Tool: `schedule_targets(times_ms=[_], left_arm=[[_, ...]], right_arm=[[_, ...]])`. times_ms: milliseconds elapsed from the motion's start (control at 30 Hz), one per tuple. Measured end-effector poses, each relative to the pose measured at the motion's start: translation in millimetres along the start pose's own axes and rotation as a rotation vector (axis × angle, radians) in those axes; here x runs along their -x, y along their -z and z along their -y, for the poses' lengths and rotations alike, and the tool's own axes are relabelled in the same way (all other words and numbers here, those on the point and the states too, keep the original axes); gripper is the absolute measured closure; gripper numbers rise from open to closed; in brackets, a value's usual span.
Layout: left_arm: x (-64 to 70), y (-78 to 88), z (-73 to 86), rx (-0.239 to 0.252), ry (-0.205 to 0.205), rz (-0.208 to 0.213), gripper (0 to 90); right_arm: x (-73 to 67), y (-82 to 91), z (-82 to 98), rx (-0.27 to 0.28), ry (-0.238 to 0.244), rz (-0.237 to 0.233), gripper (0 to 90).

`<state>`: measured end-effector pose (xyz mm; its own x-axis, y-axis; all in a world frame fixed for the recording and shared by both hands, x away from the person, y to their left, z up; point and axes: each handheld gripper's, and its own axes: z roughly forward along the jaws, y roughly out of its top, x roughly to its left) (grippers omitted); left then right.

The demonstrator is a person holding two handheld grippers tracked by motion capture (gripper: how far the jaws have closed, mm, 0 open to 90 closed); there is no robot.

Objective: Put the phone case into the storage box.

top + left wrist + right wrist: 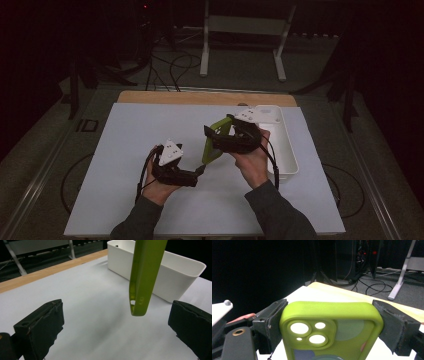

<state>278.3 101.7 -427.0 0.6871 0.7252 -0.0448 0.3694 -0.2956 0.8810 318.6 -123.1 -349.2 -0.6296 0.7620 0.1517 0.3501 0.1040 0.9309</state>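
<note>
A lime-green phone case (212, 145) hangs upright over the white mat, left of the white bin. My right gripper (209, 140) is shut on it. In the right gripper view both pads press the case (329, 325) at its sides near the camera cut-outs, with the right gripper (332, 322) spanning its width. My left gripper (199, 173) sits lower and nearer me, pointing at the case's bottom end. In the left gripper view the case's lower corner (140, 302) hangs between and beyond the jaws, touching neither. The left gripper (115, 322) stands open.
A white rectangular bin (285, 150) stands at the right of the mat, just behind the right hand; its wall (175, 277) is close behind the case. A wooden table edge (200, 97) runs along the back. A white metal stand (240, 30) and cables lie on the floor beyond.
</note>
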Motion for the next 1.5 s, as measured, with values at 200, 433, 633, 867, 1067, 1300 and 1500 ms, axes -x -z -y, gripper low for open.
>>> schedule_targets(times_ms=[200, 433, 633, 867, 1067, 1300, 1500], left_arm=[[-2.7, 4.4, 0.8, -0.001, 0.001, 0.003, 0.9], [-7.2, 9.0, 1.5, 0.002, 0.001, 0.0, 0.6], [-10.1, 12.4, 2.6, 0.005, 0.002, 0.007, 0.2], [-13.8, 14.2, 2.9, -0.002, 0.0, 0.011, 0.1], [-15.5, 15.7, 4.4, -0.015, -0.014, 0.02, 0.0], [-19.8, 19.6, 5.4, -0.008, -0.013, 0.022, 0.0], [-24.4, 23.9, 7.4, -0.009, -0.011, 0.014, 0.0]], right_arm=[[0.3, -1.0, -3.6, -0.003, 0.002, 0.002, 15.9], [3.3, -2.0, -7.3, -0.004, 0.002, 0.007, 15.9], [6.0, -2.7, -8.3, -0.007, -0.004, 0.01, 15.9], [9.1, -3.5, -9.0, -0.01, -0.008, 0.017, 15.9], [13.5, -4.1, -10.0, -0.013, -0.011, 0.03, 15.9], [18.3, -3.9, -11.3, -0.018, -0.006, 0.047, 15.9], [23.8, -2.8, -12.6, -0.02, -0.009, 0.06, 15.9]])
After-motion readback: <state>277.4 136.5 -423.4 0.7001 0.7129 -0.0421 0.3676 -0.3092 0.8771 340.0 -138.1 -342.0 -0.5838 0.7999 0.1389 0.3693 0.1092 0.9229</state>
